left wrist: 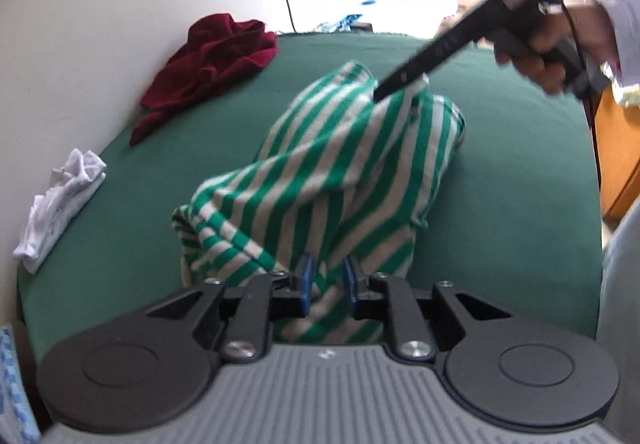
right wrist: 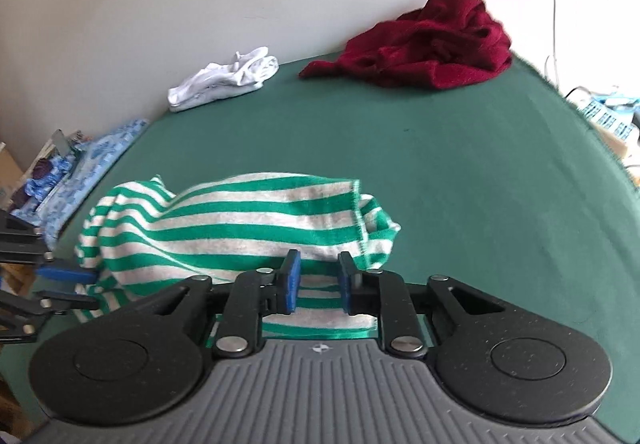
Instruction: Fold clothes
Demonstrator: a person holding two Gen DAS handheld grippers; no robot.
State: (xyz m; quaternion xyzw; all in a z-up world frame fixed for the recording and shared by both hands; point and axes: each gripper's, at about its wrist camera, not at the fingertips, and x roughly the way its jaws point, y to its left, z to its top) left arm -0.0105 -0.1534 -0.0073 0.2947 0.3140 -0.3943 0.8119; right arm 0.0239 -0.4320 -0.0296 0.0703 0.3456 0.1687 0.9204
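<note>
Striped shirt [left wrist: 340, 172] lies bunched on the green table [left wrist: 500, 184], cloth between both sets of jaws. Left gripper [left wrist: 327, 280] and right gripper [right wrist: 316, 284] stand slightly apart; pinching unclear. Red garment [right wrist: 424, 44] and white cloth [right wrist: 224, 80] lie well beyond the jaws.

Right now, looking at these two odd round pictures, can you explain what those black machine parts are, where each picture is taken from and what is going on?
No robot here: a person holds a pair of hand-held tongs in each hand, and each carries a wide-angle camera looking along its two fingers. One picture looks out from the left tongs, the other from the right tongs. In the left view you can see the person's hand gripping the right tongs. On the green cover lie a crumpled dark red garment and a small white garment near the wall. Both tongs appear to pinch a green-and-white striped garment between their blue pads, one at each end, apparently to fold it.
</note>
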